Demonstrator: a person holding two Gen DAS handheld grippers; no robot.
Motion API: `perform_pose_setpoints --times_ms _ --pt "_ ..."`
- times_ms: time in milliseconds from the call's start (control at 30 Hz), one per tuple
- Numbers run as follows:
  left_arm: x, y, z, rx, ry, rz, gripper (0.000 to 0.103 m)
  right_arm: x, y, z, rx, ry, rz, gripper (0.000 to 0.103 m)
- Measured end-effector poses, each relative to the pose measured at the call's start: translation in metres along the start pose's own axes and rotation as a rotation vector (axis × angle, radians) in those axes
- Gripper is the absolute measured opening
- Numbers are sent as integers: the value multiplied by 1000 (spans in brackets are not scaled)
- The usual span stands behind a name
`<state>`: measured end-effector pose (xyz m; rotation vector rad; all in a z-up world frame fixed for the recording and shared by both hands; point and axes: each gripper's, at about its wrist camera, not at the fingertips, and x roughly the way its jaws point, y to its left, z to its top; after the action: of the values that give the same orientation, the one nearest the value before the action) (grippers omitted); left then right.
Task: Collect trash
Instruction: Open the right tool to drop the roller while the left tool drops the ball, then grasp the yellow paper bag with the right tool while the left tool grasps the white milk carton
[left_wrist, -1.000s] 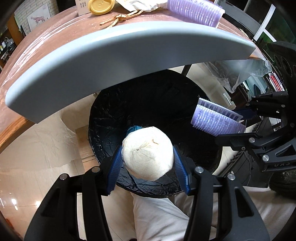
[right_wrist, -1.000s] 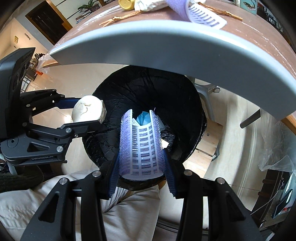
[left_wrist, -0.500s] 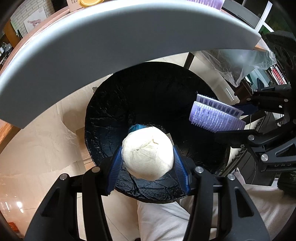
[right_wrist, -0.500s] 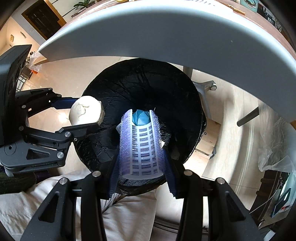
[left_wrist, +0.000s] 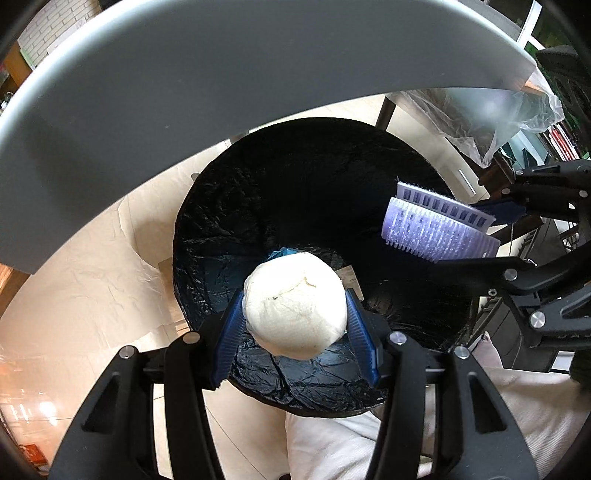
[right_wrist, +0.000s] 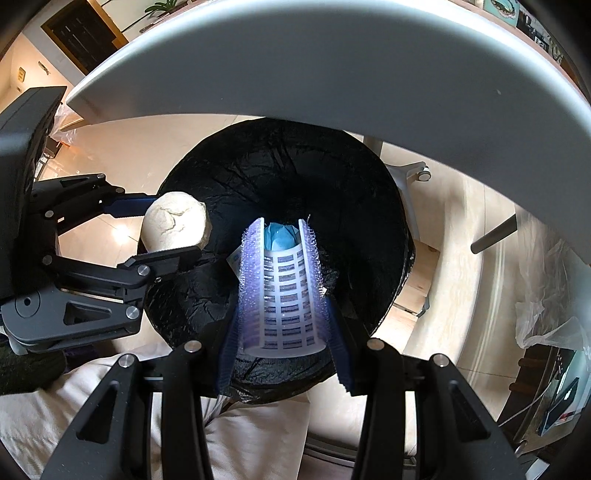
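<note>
While the black-lined bin (left_wrist: 258, 206) lies open beneath the grey bench edge (left_wrist: 184, 74), a crumpled paper ball (left_wrist: 295, 304) is clamped in the left claw (left_wrist: 295, 317) and a purple hair roller (right_wrist: 282, 291) in the right claw (right_wrist: 282, 332), both above the bin mouth.

— What hangs above the claw tips?
— A grey table edge (left_wrist: 229, 74), curving across the whole top of both wrist views.

— And beyond it, to the right?
— Crumpled clear plastic sheeting (left_wrist: 480, 122), draped low. In the right wrist view an office chair base (right_wrist: 410, 177) with a castor stands on the pale tiled floor (right_wrist: 140, 147).

— Below the claws?
— Beige trousers (right_wrist: 255, 435).
</note>
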<state>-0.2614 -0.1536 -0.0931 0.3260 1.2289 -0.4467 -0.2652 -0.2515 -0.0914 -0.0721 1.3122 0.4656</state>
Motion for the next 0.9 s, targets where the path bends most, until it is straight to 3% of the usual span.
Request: perform_pose_setpoints --times_ms 433,500,533,567,633,733,900 --pt "6 0 6 -4 -1 3 55 1 4 5 -17 -1 -12 44" --pt "6 1 6 -15 -2 -7 61 -2 4 3 -18 -17 -11 48" --pt "6 2 7 -25 -4 -23 68 -3 4 1 -15 -26 -9 58" --pt "6 4 6 -33 -4 -39 69 -5 4 -1 -12 -37 -4 66" --pt "4 6 6 -50 2 -77 69 -9 2 -4 -7 -49 -1 67" --pt "1 5 2 -27 5 -70 79 -16 -2 -9 3 -56 -1 67" --pt "-27 0 -6 3 -49 -49 80 -47 -8 -18 18 -111 -4 67"
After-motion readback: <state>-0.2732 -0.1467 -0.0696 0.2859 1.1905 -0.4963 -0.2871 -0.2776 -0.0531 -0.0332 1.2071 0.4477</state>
